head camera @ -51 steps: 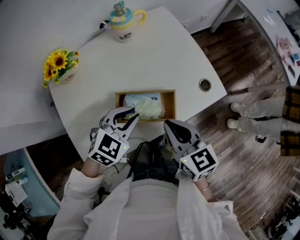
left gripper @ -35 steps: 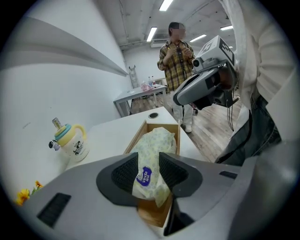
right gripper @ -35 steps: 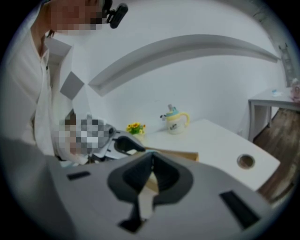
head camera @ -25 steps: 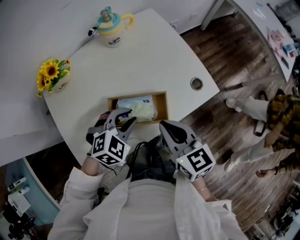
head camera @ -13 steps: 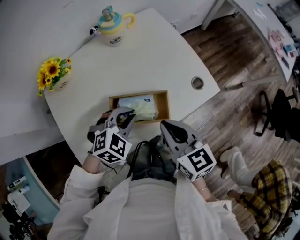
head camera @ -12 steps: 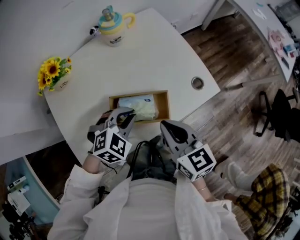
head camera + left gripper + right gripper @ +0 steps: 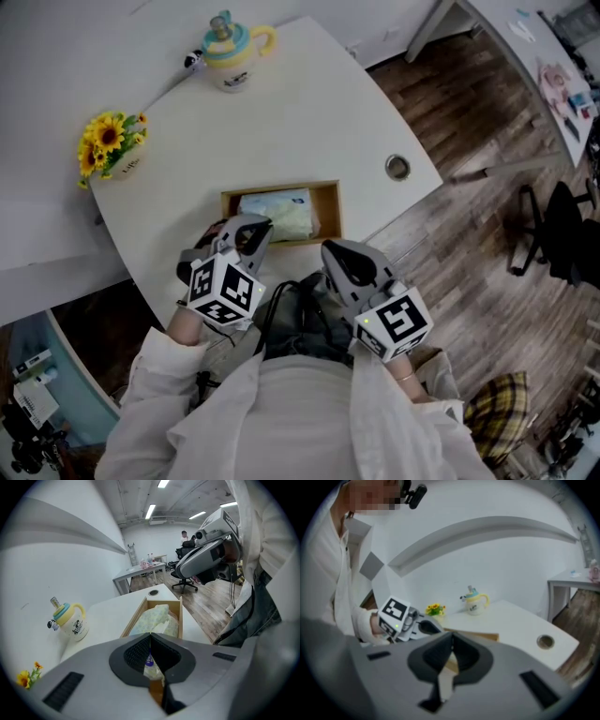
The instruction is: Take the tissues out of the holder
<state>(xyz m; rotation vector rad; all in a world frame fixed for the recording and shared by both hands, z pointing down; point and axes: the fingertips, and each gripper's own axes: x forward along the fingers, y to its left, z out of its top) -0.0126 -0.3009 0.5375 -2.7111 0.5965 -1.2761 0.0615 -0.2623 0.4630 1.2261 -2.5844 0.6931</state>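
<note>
A shallow wooden holder [image 7: 329,212] lies on the white table near its front edge, with a soft tissue pack [image 7: 281,212] inside. My left gripper [image 7: 255,231] is at the holder's near left end. In the left gripper view its jaws are closed together on the pack's [image 7: 157,620] near end, whose purple-printed wrapper shows between them, with the holder's wall [image 7: 137,613] running away behind. My right gripper [image 7: 338,254] hangs shut and empty just off the table's front edge, right of the holder. In the right gripper view its jaws [image 7: 451,642] meet with nothing between them.
A yellow and teal mug [image 7: 231,44] stands at the table's far side, and a small pot of sunflowers [image 7: 111,142] at the far left. A round cable hole [image 7: 397,168] sits right of the holder. Wooden floor and an office chair [image 7: 561,234] lie to the right.
My left gripper's jaws have closed at the near left end of the holder. A person who was walking on the floor to the right has nearly left the view. The right gripper has held still.
</note>
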